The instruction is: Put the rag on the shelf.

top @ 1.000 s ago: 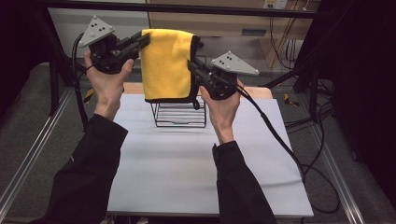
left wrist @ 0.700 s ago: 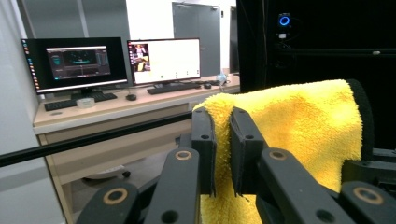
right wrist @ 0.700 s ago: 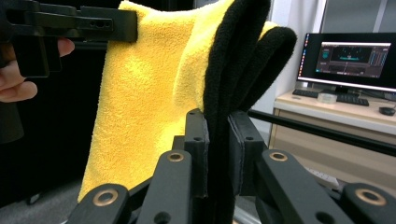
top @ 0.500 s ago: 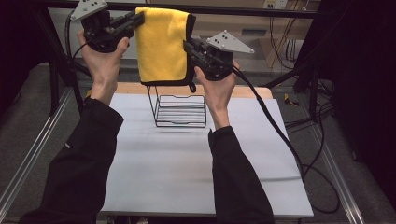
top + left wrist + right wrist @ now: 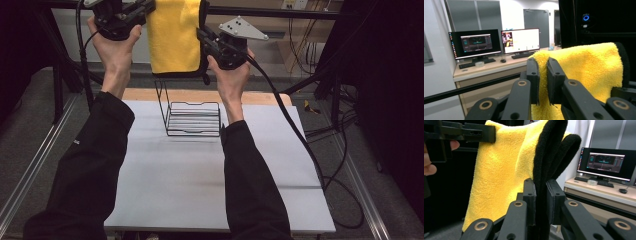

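Observation:
A yellow towel with a black border (image 5: 174, 37) hangs folded between both grippers, high above the wire rack (image 5: 192, 117). My left gripper (image 5: 150, 6) is shut on the towel's upper left corner; its own view has the yellow pile (image 5: 586, 67) pinched between the jaws, the left gripper (image 5: 543, 75). My right gripper (image 5: 202, 36) is shut on the towel's right edge, and in its view the black border (image 5: 546, 157) runs down between the jaws of the right gripper (image 5: 541, 200). The left gripper (image 5: 480, 132) also shows there, clamped on the far corner.
The black wire rack stands at the back of the white table (image 5: 200, 180). A wooden strip (image 5: 150, 94) runs behind it. Cables (image 5: 300, 130) trail off to the right. A desk with monitors (image 5: 499, 42) stands beyond.
Both hands have lifted the towel up and away from the rack, toward the top of the high view. Both grips have stayed the same.

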Action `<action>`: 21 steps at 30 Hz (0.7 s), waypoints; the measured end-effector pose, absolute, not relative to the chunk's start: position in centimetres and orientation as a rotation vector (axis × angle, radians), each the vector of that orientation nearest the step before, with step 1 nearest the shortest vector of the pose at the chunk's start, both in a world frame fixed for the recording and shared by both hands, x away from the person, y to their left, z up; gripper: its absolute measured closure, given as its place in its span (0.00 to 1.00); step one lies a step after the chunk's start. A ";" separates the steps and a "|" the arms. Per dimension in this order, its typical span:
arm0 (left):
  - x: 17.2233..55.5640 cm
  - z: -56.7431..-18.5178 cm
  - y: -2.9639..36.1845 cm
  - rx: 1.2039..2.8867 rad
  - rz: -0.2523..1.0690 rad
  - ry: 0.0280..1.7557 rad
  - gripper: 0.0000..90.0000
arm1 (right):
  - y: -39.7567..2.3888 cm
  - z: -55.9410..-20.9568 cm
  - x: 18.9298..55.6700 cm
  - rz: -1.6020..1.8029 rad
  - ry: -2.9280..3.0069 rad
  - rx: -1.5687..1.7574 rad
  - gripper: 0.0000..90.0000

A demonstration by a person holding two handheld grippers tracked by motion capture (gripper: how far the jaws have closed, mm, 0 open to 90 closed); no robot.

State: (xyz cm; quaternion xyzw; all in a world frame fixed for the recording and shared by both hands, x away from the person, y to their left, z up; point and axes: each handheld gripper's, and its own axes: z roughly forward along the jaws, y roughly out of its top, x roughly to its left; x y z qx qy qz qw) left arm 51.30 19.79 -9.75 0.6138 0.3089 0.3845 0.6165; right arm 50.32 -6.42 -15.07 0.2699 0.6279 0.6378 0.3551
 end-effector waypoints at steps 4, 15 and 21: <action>52.1 -10.1 19.8 1.400 0.893 0.714 0.90 | -6.3 -15.0 51.4 1.634 1.624 0.698 0.89; 53.4 -12.9 20.0 1.431 0.886 0.684 0.90 | -6.2 -17.1 52.9 1.570 1.669 0.680 0.89; 53.7 -14.2 19.4 1.458 0.870 0.671 0.90 | -7.2 -18.8 53.3 1.574 1.680 0.700 0.89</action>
